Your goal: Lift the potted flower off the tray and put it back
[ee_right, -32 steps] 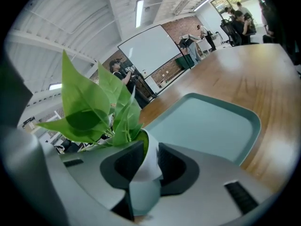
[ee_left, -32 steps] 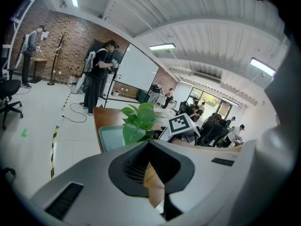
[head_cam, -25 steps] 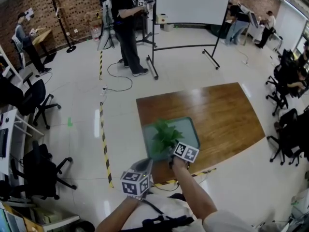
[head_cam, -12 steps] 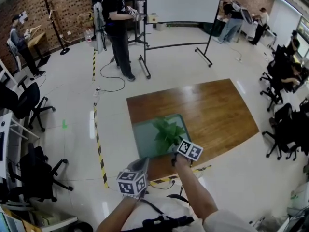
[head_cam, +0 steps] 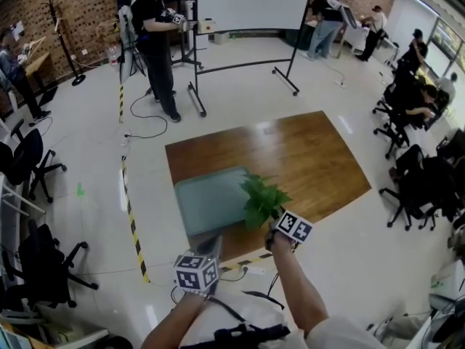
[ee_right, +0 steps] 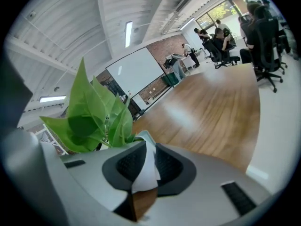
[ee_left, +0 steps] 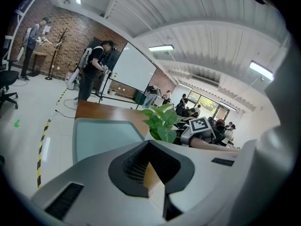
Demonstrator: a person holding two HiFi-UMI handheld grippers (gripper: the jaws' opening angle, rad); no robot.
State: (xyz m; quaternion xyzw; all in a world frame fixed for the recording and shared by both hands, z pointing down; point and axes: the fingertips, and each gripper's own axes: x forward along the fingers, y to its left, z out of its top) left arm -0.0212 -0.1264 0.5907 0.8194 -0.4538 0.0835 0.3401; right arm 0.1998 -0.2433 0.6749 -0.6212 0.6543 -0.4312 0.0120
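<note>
Quickly: one wooden table is seen on a pale glossy floor in an open office with a brick wall. One teal tray lies on the table (near its front left corner). A yellow-black tape strip runs along the floor left of the tray. One whiteboard stands well beyond the tray, and one person stands just left of it.

One potted flower is held off the tray, just beside the tray's right edge, over the wood. Two grippers are counted. The white pot is clamped by the right gripper, whose jaws have just been closing. The left gripper is kept in front of the tray, jaws drawn together at the tips, with nothing between them.
</note>
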